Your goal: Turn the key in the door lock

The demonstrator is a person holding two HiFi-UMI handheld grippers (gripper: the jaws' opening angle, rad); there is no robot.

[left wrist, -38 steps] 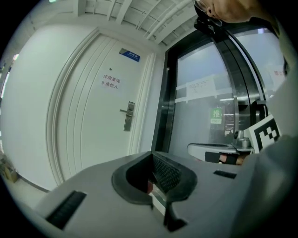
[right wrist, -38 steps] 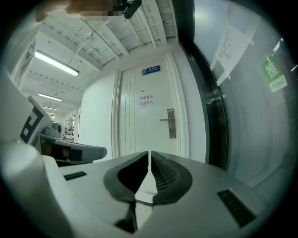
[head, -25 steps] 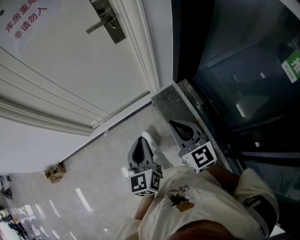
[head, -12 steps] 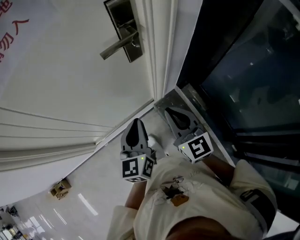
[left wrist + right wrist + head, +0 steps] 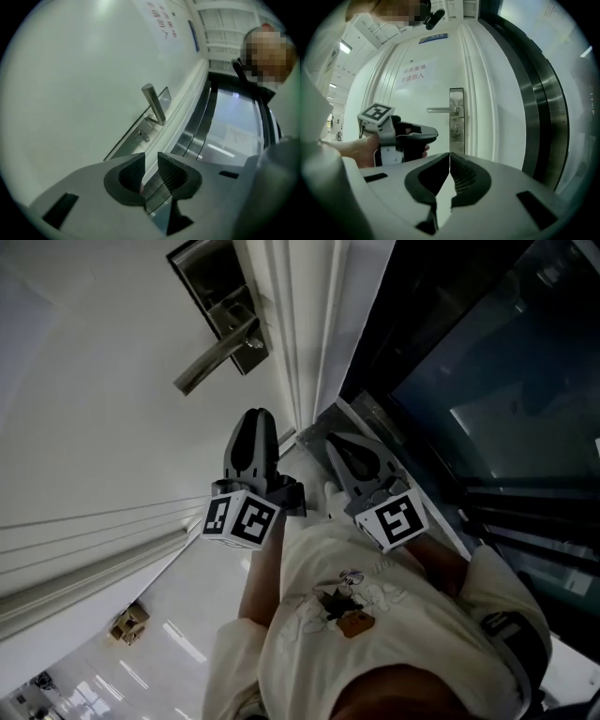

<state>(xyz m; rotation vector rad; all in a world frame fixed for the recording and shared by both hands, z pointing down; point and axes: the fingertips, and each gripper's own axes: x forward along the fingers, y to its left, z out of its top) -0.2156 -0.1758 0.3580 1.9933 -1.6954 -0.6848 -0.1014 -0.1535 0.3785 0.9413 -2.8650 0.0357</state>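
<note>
Left tool (image 5: 151,158) jaws just opening, empty; key (image 5: 140,136) juts from door (image 5: 70,93).

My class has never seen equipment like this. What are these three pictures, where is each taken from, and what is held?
A person stands at a white door, holding a two-jaw gripper in each hand. One picture comes from a camera on the person's head, looking down; the other two from cameras riding on the grippers. The jaws of the left gripper have just been opening, nothing between them, facing the handle and what looks like a key in the lock plate. The right gripper is shut and empty.
</note>
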